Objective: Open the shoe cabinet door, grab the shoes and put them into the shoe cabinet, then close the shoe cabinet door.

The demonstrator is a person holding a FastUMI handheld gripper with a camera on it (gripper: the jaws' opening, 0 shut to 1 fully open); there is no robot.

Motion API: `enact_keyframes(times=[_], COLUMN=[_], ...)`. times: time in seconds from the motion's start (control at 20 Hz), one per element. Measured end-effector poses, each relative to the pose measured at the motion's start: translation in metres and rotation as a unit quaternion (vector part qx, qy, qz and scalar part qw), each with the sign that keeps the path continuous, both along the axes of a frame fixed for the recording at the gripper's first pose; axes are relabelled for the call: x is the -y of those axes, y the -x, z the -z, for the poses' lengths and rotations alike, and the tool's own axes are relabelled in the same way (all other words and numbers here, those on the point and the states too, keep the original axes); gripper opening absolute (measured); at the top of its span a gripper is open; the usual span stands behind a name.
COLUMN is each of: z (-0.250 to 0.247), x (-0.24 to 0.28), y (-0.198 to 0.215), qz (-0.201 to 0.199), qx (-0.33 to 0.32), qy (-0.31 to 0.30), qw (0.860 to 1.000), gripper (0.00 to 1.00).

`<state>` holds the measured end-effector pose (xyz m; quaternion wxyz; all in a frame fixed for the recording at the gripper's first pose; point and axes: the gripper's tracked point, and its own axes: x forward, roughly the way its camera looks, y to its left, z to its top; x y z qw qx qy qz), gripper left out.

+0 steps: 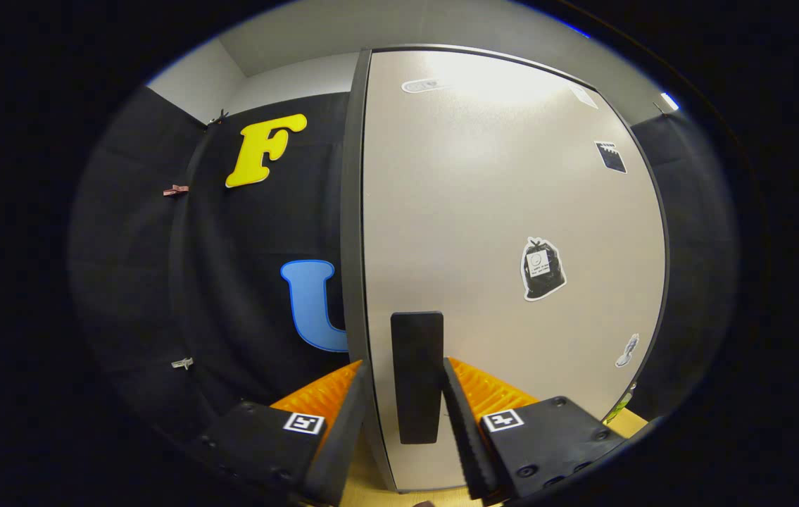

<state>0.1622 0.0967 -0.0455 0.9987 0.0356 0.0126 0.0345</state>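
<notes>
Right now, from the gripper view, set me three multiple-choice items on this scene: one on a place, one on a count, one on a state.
1. Where is the black upright bar handle on the pale beige cabinet door?
A. Between the gripper's fingers
B. Far beyond them, by the door's top
C. On the black cloth wall

2. How many stickers shaped like a tied black rubbish bag are on the door?
A. None
B. One
C. Three

3. How does the gripper stand?
A. Open, fingers either side of the handle
B. Shut, nothing between
C. Pointed at the floor

Answers: 1 A, the handle stands in the gap between the fingers; 2 B, a single bag sticker shows; 3 A, a gap shows beside each finger.
</notes>
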Motion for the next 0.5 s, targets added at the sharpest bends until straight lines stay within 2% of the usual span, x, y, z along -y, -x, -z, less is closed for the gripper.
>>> enact_keyframes(times=[0.05,0.15,0.2,0.25,0.35,0.4,0.5], z=[0.004,0.002,0.003,0.002,0.002,0.001,-0.001], x=[0.007,0.007,0.007,0.007,0.006,0.007,0.007], y=[-0.003,-0.006,-0.009,-0.006,-0.005,-0.003,0.003], qz=[0.016,0.015,0.014,0.014,0.012,0.008,-0.005], qx=[-0.004,0.002,0.006,0.007,0.007,0.008,0.017], qy=[0.002,0.001,0.006,0.009,0.002,0.001,0.001], qw=[1.000,1.000,1.000,1.000,1.000,1.000,1.000], gripper=[0.60,0.38,0.38,0.32,0.31,0.24,0.24])
